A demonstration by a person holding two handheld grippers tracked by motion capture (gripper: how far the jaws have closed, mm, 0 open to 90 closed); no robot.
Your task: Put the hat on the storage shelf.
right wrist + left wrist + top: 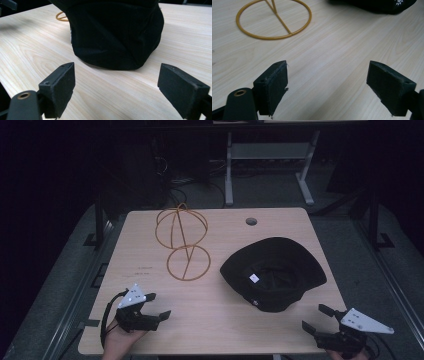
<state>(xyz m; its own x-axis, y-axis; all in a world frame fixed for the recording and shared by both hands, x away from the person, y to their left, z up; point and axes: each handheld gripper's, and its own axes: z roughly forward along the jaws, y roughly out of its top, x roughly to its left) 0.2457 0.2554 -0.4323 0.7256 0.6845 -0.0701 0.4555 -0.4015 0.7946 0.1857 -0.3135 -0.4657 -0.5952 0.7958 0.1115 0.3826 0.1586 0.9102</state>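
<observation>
Black hat point(280, 265) lies upside down, opening up, beside wire stand point(181, 242)

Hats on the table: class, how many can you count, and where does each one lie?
1. A black hat lies upside down on the right half of the table, right of the gold wire stand, with the open right gripper near it. None seems hidden.

Each hand carries a black two-jaw tool. The left gripper point(157, 306) and right gripper point(316, 317) both bear a grey three-cornered plate dotted with small marks. Blocky black pads point(274, 86) show screw holes; a brass-ringed hole sits at seven o'clock. A black cable loops from the left one.
</observation>
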